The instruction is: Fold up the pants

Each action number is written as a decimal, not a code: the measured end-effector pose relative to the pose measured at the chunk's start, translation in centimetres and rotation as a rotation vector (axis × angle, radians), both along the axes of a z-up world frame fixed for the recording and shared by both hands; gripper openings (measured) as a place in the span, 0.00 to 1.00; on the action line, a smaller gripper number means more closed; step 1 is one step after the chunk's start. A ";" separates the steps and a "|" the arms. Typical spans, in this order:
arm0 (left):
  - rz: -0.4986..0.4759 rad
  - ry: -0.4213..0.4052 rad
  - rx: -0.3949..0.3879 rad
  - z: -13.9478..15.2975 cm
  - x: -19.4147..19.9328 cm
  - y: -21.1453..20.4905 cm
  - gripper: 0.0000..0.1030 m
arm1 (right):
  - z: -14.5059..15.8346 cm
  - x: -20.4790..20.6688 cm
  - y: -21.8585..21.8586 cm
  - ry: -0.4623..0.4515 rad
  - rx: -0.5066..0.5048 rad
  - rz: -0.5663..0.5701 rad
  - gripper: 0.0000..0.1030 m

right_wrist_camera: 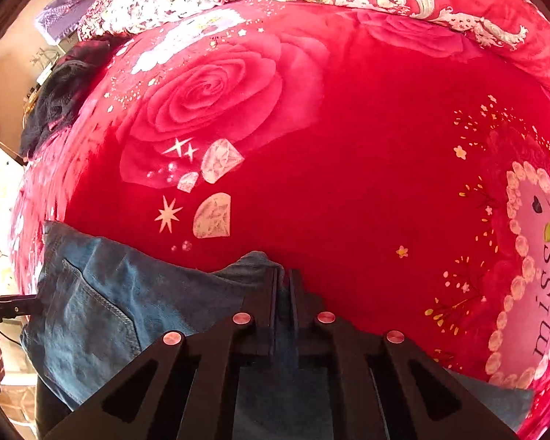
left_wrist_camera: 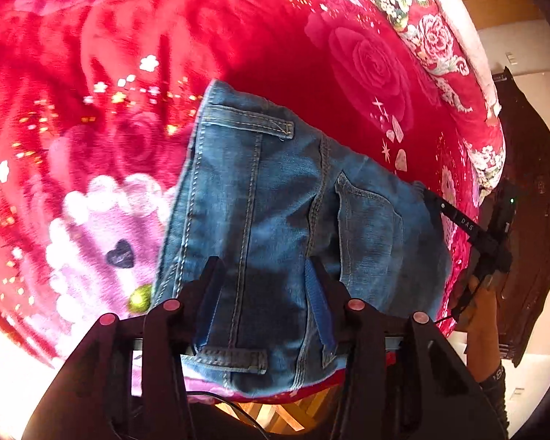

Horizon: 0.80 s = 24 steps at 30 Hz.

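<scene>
Right wrist view shows the right gripper (right_wrist_camera: 284, 286) with its fingers pressed together on a pinch of the blue denim pants (right_wrist_camera: 102, 315), which lie bunched on the red rose-printed plush blanket (right_wrist_camera: 348, 168) at its near edge. Left wrist view shows the left gripper (left_wrist_camera: 266, 278) with its fingers apart, straddling the waistband end of the pants (left_wrist_camera: 275, 190) without clearly pressing it. Before any lift, I would close the left fingers firmly beside a belt loop, so both corners rise level.
</scene>
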State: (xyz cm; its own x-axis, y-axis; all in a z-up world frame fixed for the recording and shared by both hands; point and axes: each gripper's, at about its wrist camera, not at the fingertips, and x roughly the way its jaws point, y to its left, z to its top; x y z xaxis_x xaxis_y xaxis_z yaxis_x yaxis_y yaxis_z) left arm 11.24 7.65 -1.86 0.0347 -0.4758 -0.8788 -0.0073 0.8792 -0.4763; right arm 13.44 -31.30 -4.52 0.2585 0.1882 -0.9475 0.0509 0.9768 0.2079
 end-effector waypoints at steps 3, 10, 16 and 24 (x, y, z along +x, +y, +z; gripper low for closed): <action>0.065 -0.040 -0.074 2.6 -2.0 2.9 0.43 | 2.0 -1.8 -1.6 -0.045 0.029 -0.081 0.15; 0.177 0.102 -0.445 0.0 -7.7 3.4 0.63 | 4.4 -10.8 -7.8 -0.114 0.160 -0.309 0.56; 0.276 0.179 -0.400 -4.2 -6.1 1.2 0.49 | 3.9 -18.8 -12.7 -0.077 0.186 -0.510 0.56; 0.246 0.138 -0.358 -3.0 -5.7 1.1 0.36 | 2.7 -31.4 -16.3 -0.021 0.271 -0.749 0.63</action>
State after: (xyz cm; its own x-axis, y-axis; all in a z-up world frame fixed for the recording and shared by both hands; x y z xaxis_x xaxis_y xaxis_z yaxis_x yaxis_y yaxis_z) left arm 5.50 8.78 -4.84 0.0786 -0.7427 -0.6650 -0.2806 0.6236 -0.7296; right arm -17.96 -47.57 -1.84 0.4249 0.1799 -0.8872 0.6677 0.5996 0.4413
